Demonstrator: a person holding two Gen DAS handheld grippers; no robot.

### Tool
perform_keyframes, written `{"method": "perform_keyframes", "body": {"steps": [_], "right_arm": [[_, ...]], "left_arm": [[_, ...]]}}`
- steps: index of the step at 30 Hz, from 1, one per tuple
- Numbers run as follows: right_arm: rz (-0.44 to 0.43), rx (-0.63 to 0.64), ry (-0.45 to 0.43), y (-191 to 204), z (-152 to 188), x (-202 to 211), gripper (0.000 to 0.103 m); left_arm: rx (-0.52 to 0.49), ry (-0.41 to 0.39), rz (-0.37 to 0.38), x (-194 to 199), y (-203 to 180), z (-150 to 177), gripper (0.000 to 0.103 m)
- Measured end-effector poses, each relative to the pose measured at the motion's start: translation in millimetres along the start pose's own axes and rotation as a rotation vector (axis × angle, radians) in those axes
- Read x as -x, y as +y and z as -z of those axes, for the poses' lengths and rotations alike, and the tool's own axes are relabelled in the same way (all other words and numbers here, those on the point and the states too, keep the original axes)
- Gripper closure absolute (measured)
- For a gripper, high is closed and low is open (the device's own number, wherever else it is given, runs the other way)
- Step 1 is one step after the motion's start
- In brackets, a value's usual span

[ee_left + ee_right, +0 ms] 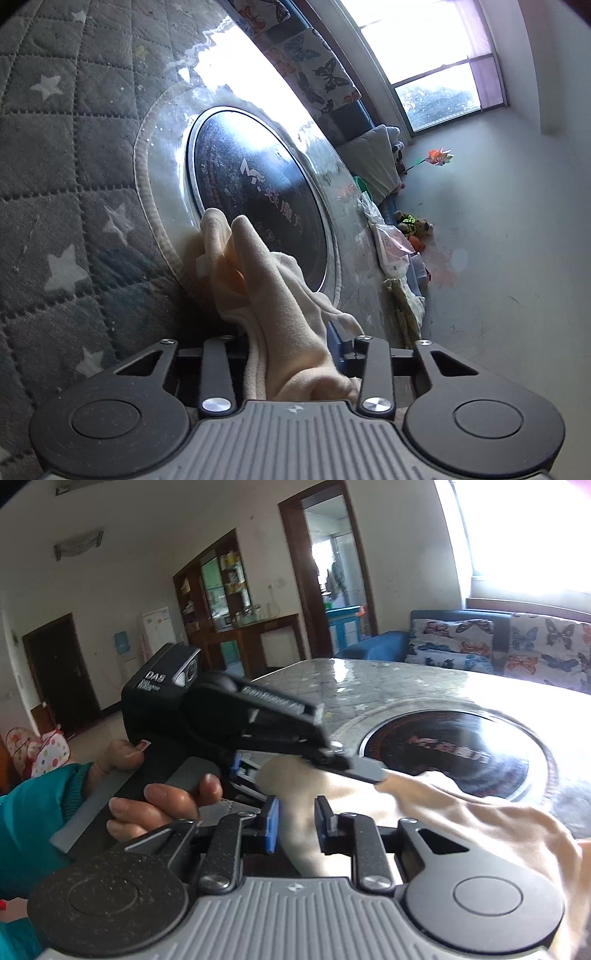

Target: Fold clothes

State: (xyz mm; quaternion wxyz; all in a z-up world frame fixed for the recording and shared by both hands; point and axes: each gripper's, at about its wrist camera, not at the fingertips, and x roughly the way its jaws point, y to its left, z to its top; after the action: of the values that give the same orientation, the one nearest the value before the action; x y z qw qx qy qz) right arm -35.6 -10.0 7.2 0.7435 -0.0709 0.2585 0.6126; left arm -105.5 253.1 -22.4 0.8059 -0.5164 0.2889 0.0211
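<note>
Now a soft cream fabric garment is pinched by the left gripper above the quilted, glass-topped table; the right gripper is spread around it.

The right tool stands parted around cream cloth, beside the left tool gripping it.

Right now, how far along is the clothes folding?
Done: nothing looks folded; the cream garment is bunched over the table. In hand: the left gripper is clamped on it, while the right gripper has its pads apart around the cloth. Left: spreading it flat and every fold.
</note>
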Motion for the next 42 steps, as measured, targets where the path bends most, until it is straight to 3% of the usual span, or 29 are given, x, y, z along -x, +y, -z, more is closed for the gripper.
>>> {"method": "perform_keyframes", "body": {"steps": [3, 5, 7, 13, 17, 20, 23, 24, 25, 33, 38, 42], "right_arm": [[0.084, -0.032, -0.011, -14.7, 9.6, 22.2, 0.065], [0.151, -0.06, -0.014, -27.4, 15.4, 34.1, 0.063], [0.286, -0.126, -0.004, -56.3, 22.2, 45.9, 0.058], [0.479, -0.286, 0.001, -110.1, 36.1, 63.1, 0.047], [0.427, -0.432, -0.004, -139.5, 51.9, 65.6, 0.046], [0.407, -0.459, -0.024, -144.3, 56.2, 67.3, 0.045], [0.391, -0.448, -0.012, -141.6, 52.8, 62.5, 0.06], [0.389, -0.448, -0.009, -141.1, 51.9, 61.2, 0.074], [0.387, -0.448, -0.006, -140.6, 51.0, 59.9, 0.081], [0.367, -0.525, -0.026, -147.0, 52.2, 62.1, 0.079], [0.355, -0.501, -0.021, -142.0, 50.9, 54.9, 0.079], [0.37, -0.457, -0.029, -133.0, 48.1, 53.0, 0.092]], "left_arm": [[-0.034, -0.005, -0.018, 1.2, 0.2, 1.1, 0.065], [-0.061, -0.007, -0.034, 1.3, -0.3, 1.9, 0.065], [-0.094, -0.014, -0.052, 1.6, -2.3, 3.4, 0.065], [-0.194, -0.029, -0.093, -0.9, -13.5, 7.6, 0.065], [-0.255, -0.033, -0.119, -3.7, -19.6, 9.6, 0.065], [-0.284, -0.033, -0.132, -5.9, -21.8, 10.8, 0.065], [-0.3, -0.033, -0.142, -7.9, -22.4, 11.1, 0.065], [-0.303, -0.032, -0.144, -8.5, -22.2, 10.9, 0.065], [-0.306, -0.032, -0.146, -9.2, -22.0, 10.8, 0.065], [-0.316, -0.024, -0.167, -12.9, -18.5, 9.5, 0.065], [-0.331, -0.029, -0.165, -14.6, -18.6, 10.2, 0.065], [-0.369, -0.037, -0.164, -13.5, -22.7, 10.8, 0.073]]}}
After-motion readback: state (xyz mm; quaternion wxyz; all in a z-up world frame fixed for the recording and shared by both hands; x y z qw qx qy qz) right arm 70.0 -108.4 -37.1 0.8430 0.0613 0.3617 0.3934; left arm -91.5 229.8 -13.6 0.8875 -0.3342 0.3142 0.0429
